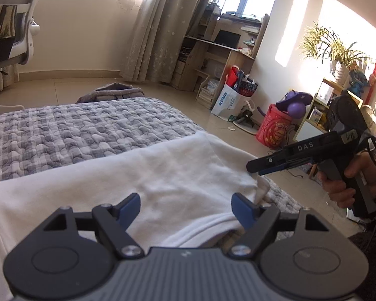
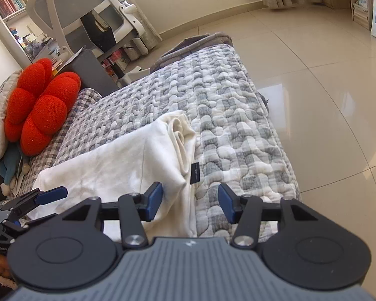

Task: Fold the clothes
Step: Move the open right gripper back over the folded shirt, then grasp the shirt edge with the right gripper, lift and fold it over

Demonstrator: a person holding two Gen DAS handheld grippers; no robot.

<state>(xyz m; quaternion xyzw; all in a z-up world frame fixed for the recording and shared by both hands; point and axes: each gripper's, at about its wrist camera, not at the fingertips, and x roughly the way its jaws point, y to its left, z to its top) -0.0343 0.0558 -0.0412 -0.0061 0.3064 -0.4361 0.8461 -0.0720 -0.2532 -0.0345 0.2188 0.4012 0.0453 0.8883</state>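
Left wrist view first: a white garment [image 1: 143,175] lies spread on the grey checked quilt [image 1: 62,130], partly folded, with a doubled layer lying across its far part. The left gripper [image 1: 185,207] hangs low over the near side of the garment, jaws spread wide with nothing between them. Further right, off the garment's corner, the right gripper [image 1: 253,166] is held out in the person's hand [image 1: 338,185].

Right wrist view: a red flower cushion [image 2: 37,105] sits well left of the garment [image 2: 117,165], and the left gripper [image 2: 47,195] shows at the garment's left edge. The right gripper [image 2: 190,200] has its jaws apart and empty, straddling the garment's right edge where a small dark label [image 2: 195,173] sticks out onto the quilt [image 2: 238,125].

Likely trouble: the right-hand edge is bunched in loose rolls, so a pinch there may catch only the top layer and drag the fold open, or pick up the quilt along with the cloth. Uneven lifting by the two grippers would skew the next fold.
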